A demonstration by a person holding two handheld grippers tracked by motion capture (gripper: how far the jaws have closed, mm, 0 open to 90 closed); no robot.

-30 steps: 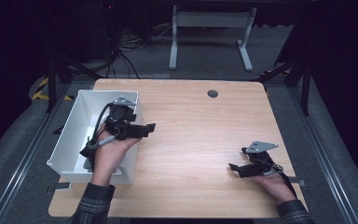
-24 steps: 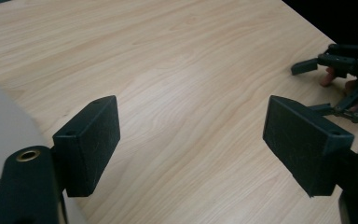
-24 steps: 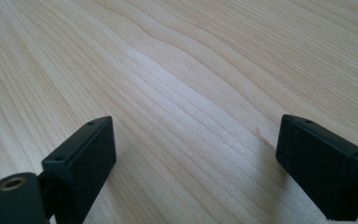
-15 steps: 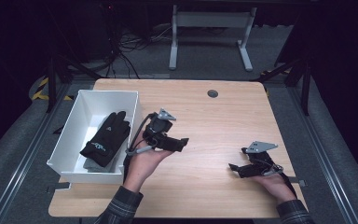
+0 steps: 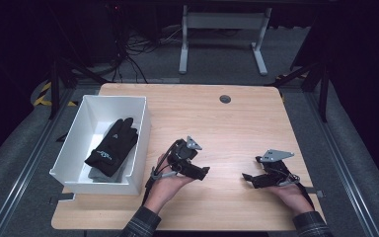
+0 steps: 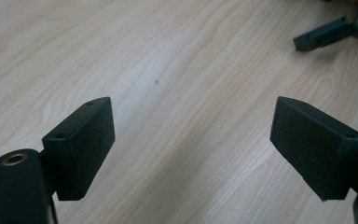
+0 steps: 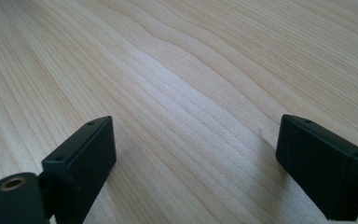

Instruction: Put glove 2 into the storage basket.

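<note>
A black glove (image 5: 111, 146) lies inside the white bin (image 5: 68, 163) at the table's left side. My left gripper (image 5: 203, 171) rests low over the wooden table near its front middle, to the right of the bin, open and empty. In the left gripper view its jaws stand wide apart (image 6: 191, 140) over bare wood, and the tip of the other gripper (image 6: 324, 37) shows at the top right. My right gripper (image 5: 246, 177) sits at the front right, open. Its own view shows wide jaws (image 7: 193, 161) with only wood grain between them.
The wooden table (image 5: 217, 128) has a round dark grommet (image 5: 225, 98) near its back edge. A metal stand (image 5: 222, 29) is on the floor behind the table. Dark rails run along both sides of the table.
My left gripper has left the bin and moved right and toward the front middle of the table, leaving the glove in the bin. The right gripper has stayed in place.
</note>
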